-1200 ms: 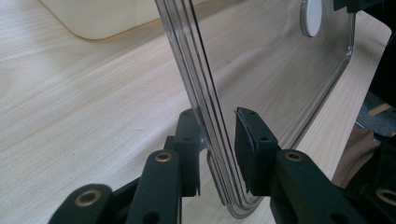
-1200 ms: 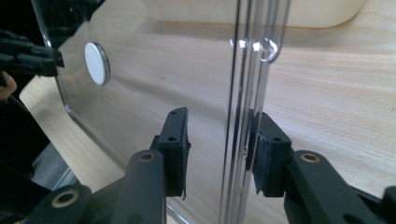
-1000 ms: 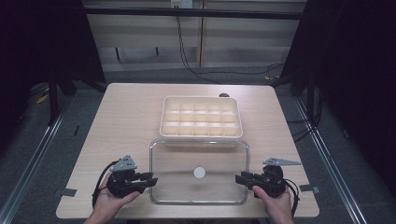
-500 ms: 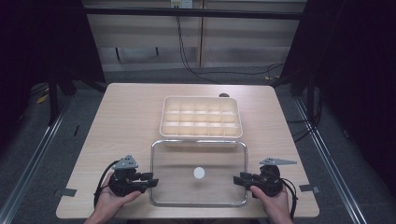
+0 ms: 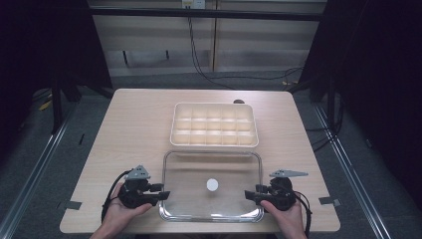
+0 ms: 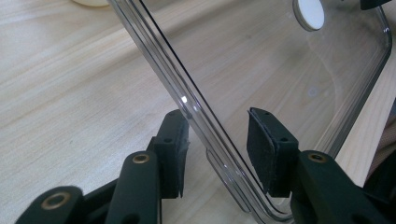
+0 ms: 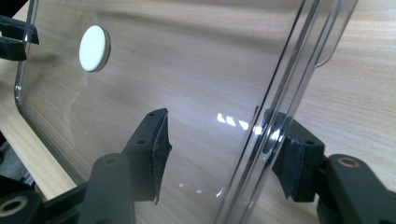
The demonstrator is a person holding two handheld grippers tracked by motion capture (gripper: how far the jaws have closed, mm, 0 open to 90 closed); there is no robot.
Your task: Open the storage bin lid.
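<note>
Clear plastic forms the rectangular lid (image 5: 211, 185), the reference item, which lies at the near edge of the wooden table (image 5: 134, 124). A white round disc (image 5: 212, 184) sits at the lid's centre.

At the lid's left edge, the left gripper (image 5: 160, 194) is held in the person's left hand (image 5: 119, 211), with a grey three-cornered plate (image 5: 138, 173) on top. In the left gripper view, the left gripper (image 6: 217, 151) has its jaws parted, one on each side of the lid's raised rim (image 6: 187, 100); neither pad touches the rim.

At the lid's right edge, the right gripper (image 5: 250, 195) is held in the person's right hand (image 5: 288, 219). In the right gripper view, the right gripper (image 7: 224, 149) has its jaws parted astride the lid rim (image 7: 275, 107). One pad stands over the transparent panel, clear of the rim. The other pad lies just beside the rim on its outer side; contact cannot be confirmed. The white disc (image 7: 94, 48) shows through the panel.

Beyond the lid, just past its far edge, a cream compartment tray (image 5: 214, 124) rests on the table, divided into a grid of cells. Beyond the table, black cables (image 5: 199, 59) hang against the wall.
</note>
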